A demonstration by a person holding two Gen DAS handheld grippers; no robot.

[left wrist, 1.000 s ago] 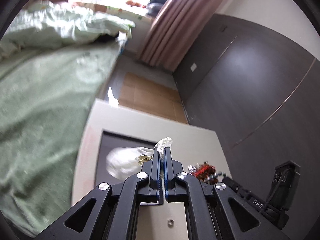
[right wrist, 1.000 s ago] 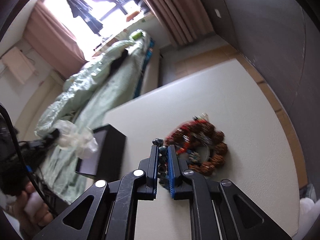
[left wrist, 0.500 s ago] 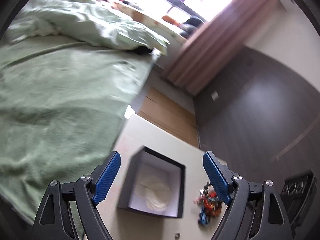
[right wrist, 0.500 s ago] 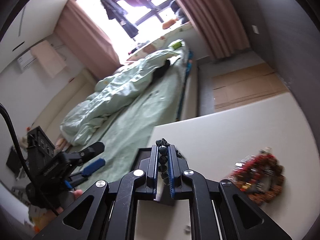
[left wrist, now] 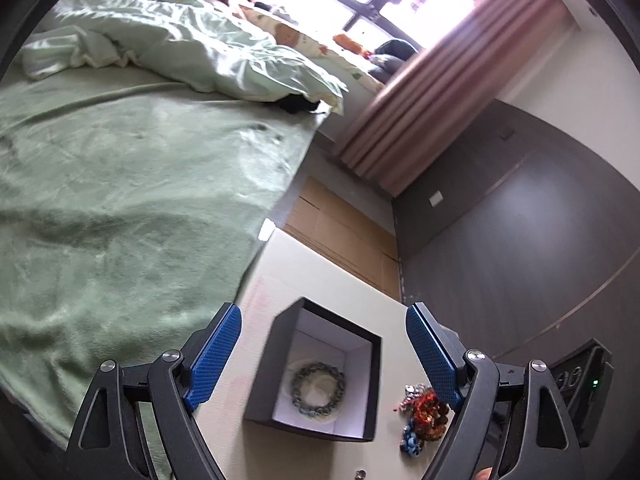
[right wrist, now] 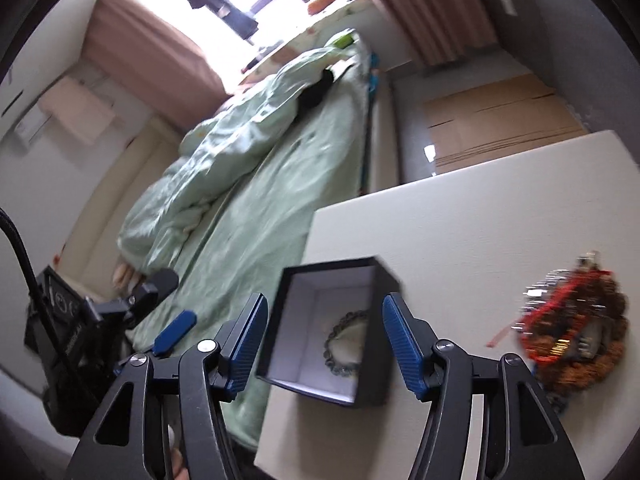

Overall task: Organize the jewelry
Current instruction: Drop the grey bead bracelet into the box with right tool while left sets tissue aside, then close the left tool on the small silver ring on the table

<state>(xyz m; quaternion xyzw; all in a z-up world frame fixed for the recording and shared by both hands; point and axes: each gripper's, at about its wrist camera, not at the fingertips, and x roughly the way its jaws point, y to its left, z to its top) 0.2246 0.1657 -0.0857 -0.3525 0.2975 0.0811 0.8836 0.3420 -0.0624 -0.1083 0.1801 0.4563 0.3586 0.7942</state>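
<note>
Two grippers hang above the box (left wrist: 316,376), fingers spread wide and holding nothing: the left gripper (left wrist: 322,354) and the right gripper (right wrist: 324,340). Box: black outside, white lining, square, open top, standing on the pale surface (right wrist: 480,208). Inside the box, flat on the floor of it, lies one bracelet (left wrist: 318,389) of small grey-green beads, round and closed. Beside the box, apart from it, a heap of jewelry (right wrist: 576,328) rests on the surface: brown beads, red cord, silver pieces. Beyond the box, a green bed (left wrist: 120,200).
</note>
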